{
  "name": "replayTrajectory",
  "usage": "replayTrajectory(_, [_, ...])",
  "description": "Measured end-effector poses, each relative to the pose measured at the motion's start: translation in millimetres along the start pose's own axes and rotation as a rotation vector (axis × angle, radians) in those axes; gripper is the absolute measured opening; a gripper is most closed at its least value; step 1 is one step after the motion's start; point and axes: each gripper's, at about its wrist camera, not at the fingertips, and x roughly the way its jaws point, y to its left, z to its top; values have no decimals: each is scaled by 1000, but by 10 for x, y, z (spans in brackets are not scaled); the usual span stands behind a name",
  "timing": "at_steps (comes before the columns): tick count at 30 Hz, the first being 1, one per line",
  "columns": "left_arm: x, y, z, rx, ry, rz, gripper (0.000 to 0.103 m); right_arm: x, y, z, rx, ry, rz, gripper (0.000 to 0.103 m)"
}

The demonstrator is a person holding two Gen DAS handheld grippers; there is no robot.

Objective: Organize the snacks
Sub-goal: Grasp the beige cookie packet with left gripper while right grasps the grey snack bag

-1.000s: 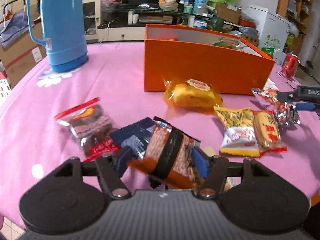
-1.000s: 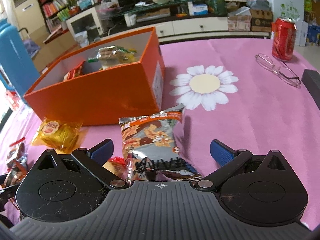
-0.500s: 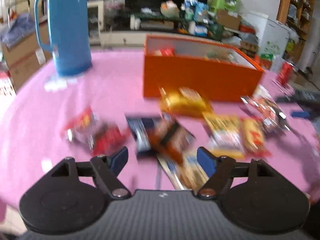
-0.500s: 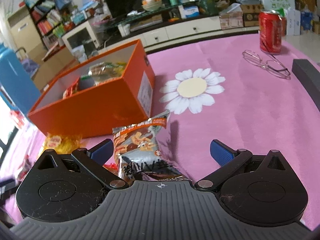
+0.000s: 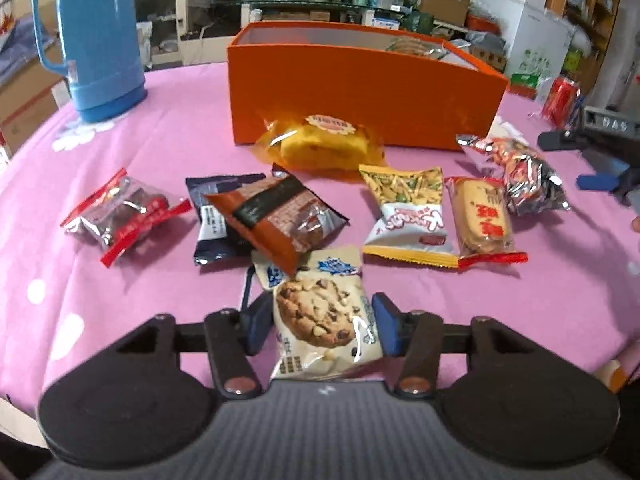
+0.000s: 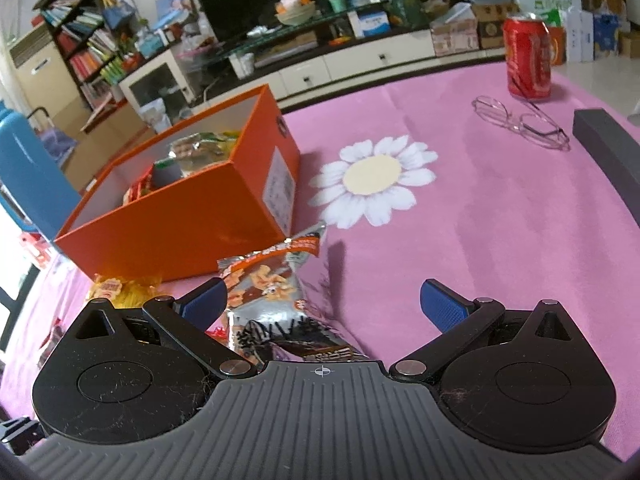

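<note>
My left gripper (image 5: 320, 322) is shut on a cookie packet (image 5: 324, 320) low over the pink table. Ahead lie a brown packet (image 5: 276, 220), a dark blue packet (image 5: 216, 216), a red-edged packet (image 5: 120, 216), a yellow cake packet (image 5: 320, 146), a green-pea packet (image 5: 408, 212) and a biscuit packet (image 5: 482, 216). The orange box (image 5: 360, 88) stands behind them with snacks inside. My right gripper (image 6: 324, 300) is open, with a silver snack packet (image 6: 276, 296) lying between its fingers, beside the box (image 6: 188, 224).
A blue thermos (image 5: 96, 36) stands at the back left. A red can (image 6: 526, 58), glasses (image 6: 520, 120) and a dark bar (image 6: 608, 148) lie on the right side of the table. A white daisy print (image 6: 372, 180) marks the cloth.
My left gripper let go of the brown packet, pulled back, and closed on the cookie packet. My right gripper has tilted and shifted slightly over the silver packet, still open.
</note>
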Motion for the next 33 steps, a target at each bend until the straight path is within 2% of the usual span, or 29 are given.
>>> replayTrajectory(5, [-12, 53, -46, 51, 0, -25, 52, 28, 9, 9, 10, 4, 17, 89])
replayTrajectory(9, [27, -2, -85, 94, -21, -7, 55, 98, 223, -53, -112, 25, 8, 89])
replayTrajectory(13, [34, -14, -109, 112, -37, -8, 60, 238, 421, -110, -233, 42, -37, 89])
replayTrajectory(14, [32, -7, -111, 108, -38, -14, 64, 287, 458, -112, -249, 49, -50, 89])
replayTrajectory(19, [48, -9, -123, 117, -52, -2, 65, 525, 560, -89, -265, 79, -87, 89])
replayTrajectory(20, [45, -10, -126, 116, -55, -1, 63, 559, 573, -98, -271, 80, -97, 85])
replayTrajectory(21, [46, -7, -124, 119, -59, -1, 62, 578, 575, -112, -275, 81, -106, 69])
replayTrajectory(22, [44, -1, -119, 120, -62, 0, 54, 586, 558, -126, -267, 84, -113, 64])
replayTrajectory(24, [35, 29, -102, 106, -57, -7, 52, 537, 522, -123, -269, 72, -130, 41])
replayTrajectory(25, [16, 54, -94, 84, -51, -17, 51, 497, 496, -119, -272, 71, -139, 40])
replayTrajectory(28, [-86, 110, -71, 25, -42, -88, 51, 301, 333, -132, -201, 60, -93, 38])
replayTrajectory(33, [-323, 9, -24, 8, -52, -185, 51, -170, 60, -173, -163, -31, -100, 38])
